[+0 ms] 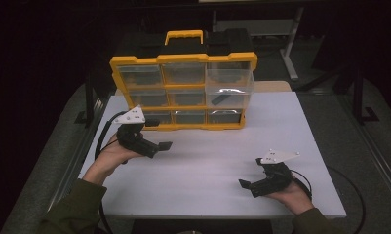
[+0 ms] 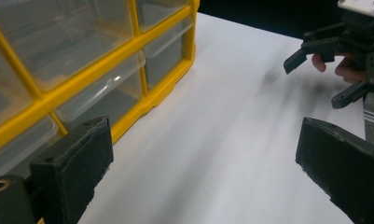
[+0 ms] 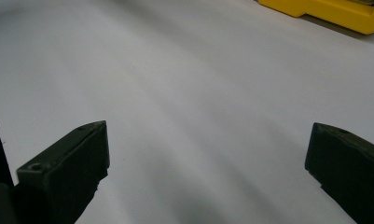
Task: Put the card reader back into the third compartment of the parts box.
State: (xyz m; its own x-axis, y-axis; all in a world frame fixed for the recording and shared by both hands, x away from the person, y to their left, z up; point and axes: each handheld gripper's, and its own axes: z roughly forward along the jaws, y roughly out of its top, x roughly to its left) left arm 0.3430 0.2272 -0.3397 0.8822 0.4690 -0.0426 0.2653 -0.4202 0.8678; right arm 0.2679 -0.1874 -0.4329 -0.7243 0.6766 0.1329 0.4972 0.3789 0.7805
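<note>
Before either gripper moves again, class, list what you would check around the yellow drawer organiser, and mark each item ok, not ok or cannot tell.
1. Left gripper open, nothing between its jaws: ok.
2. Right gripper open and empty: ok.
3. Yellow-framed organiser of clear plastic drawers standing upright on the white table: ok.
4. All drawers pushed in: not ok; the clear right-hand drawer sticks out.
5. Table surface between the grippers free of loose items: ok.
6. Contents of the drawers: cannot tell.
</note>
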